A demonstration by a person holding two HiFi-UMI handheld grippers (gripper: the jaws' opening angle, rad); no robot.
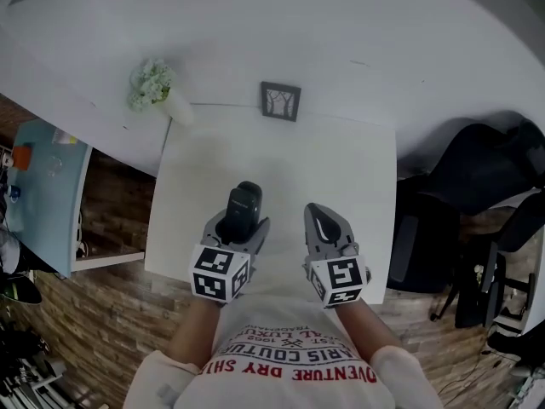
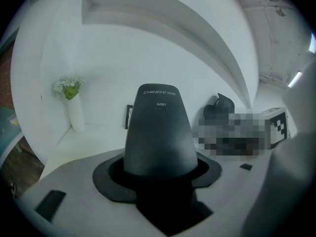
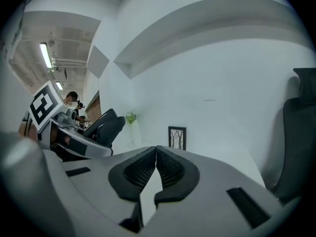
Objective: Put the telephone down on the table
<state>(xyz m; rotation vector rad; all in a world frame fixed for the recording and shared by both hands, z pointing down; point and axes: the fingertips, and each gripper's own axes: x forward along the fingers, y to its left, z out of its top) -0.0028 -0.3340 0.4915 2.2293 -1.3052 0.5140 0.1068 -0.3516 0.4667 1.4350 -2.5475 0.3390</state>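
A dark grey telephone handset (image 1: 242, 209) stands up between the jaws of my left gripper (image 1: 238, 225), which is shut on it over the near part of the white table (image 1: 281, 169). In the left gripper view the handset (image 2: 160, 132) fills the middle, with both black pads pressed on its lower part. My right gripper (image 1: 326, 228) hovers beside it to the right, shut with nothing held. In the right gripper view its pads (image 3: 143, 168) meet at the tips, and my left gripper (image 3: 101, 130) with the handset shows at the left.
A small framed picture (image 1: 280, 100) leans on the wall at the table's back edge. A white vase with green flowers (image 1: 153, 86) stands at the back left corner. A black office chair (image 1: 477, 186) is to the right, and a light blue desk (image 1: 43, 186) to the left.
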